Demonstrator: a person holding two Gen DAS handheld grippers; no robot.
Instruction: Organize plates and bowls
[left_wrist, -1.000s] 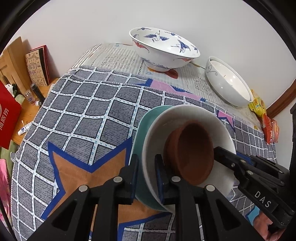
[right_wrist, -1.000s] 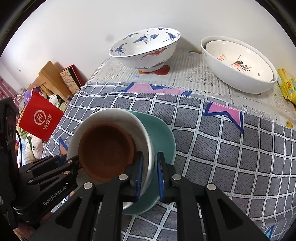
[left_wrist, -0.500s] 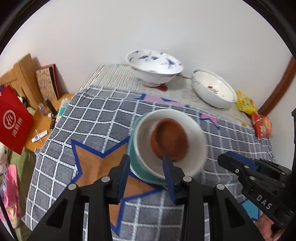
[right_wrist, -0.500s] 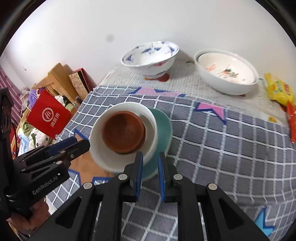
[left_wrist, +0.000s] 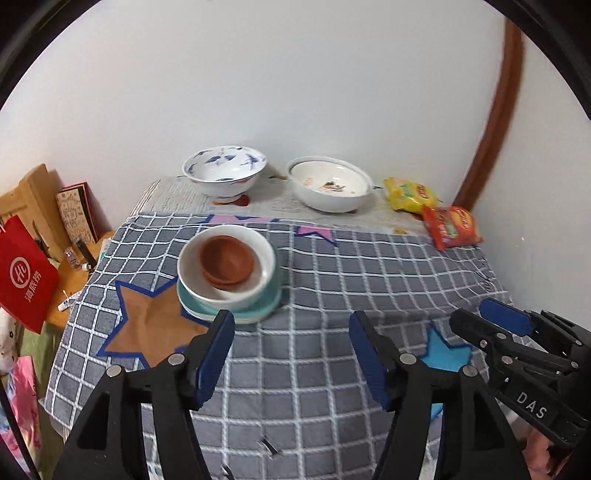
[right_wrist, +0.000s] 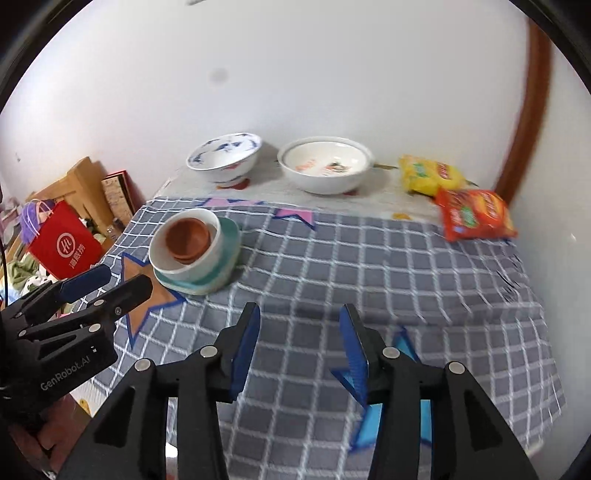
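Note:
A stack sits on the left of the checked cloth: a teal plate (left_wrist: 267, 308) (right_wrist: 229, 240), a white bowl (left_wrist: 192, 271) (right_wrist: 162, 260) on it, and a brown bowl (left_wrist: 227, 264) (right_wrist: 188, 238) inside that. At the back stand a blue-and-white bowl (left_wrist: 224, 171) (right_wrist: 223, 157) and a white printed bowl (left_wrist: 330, 188) (right_wrist: 325, 170). My left gripper (left_wrist: 291, 332) (right_wrist: 127, 278) hovers just short of the stack, its jaws opening with nothing between them. To its right my right gripper (right_wrist: 300, 317) (left_wrist: 471, 314) is also opening, with only cloth between its jaws.
A yellow snack packet (left_wrist: 410, 194) and a red one (left_wrist: 450, 225) lie at the back right corner. Off the table's left edge are a red paper bag (left_wrist: 24, 273), a book and wooden boards. The wall runs right behind the bowls.
Both grippers have let go of the stack's rim, drawn back and upward from it, and their jaws have spread. The stack now rests alone on the cloth.

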